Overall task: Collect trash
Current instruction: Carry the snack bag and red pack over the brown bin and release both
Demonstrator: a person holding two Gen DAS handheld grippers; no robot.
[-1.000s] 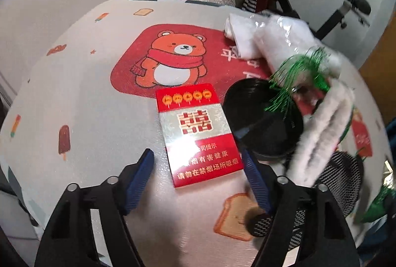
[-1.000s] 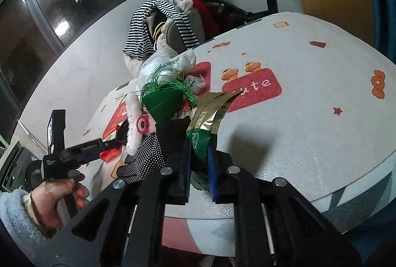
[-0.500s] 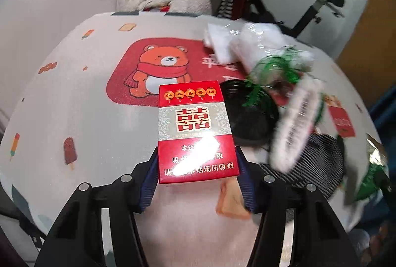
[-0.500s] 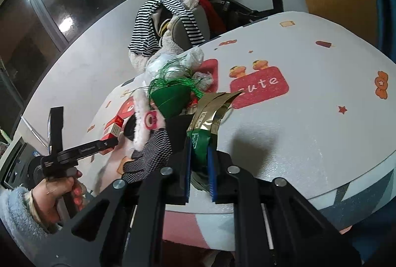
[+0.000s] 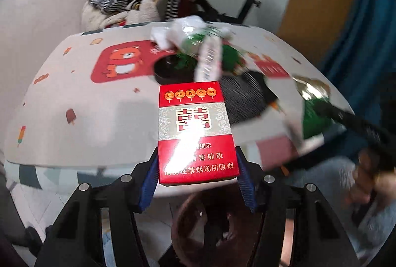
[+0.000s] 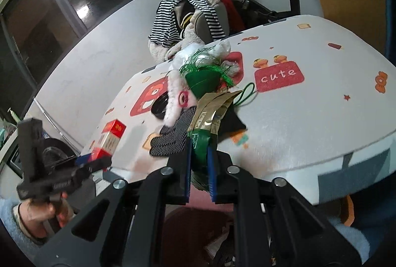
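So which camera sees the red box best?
The left wrist view: the red box fills the middle, front face and lettering plain, between the left gripper's jaws. The right wrist view shows it small and sideways.

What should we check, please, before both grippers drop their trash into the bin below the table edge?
1. Left gripper shut on the red cigarette pack: ok.
2. Right gripper shut on the green-and-gold wrapper: ok.
3. Pack lifted off the table: ok, seen raised in the right wrist view.
4. Wrapper free of the dotted black cloth: cannot tell, they overlap.
5. Brown bin beneath the pack: ok.
6. Bin under the wrapper: cannot tell, blurred.
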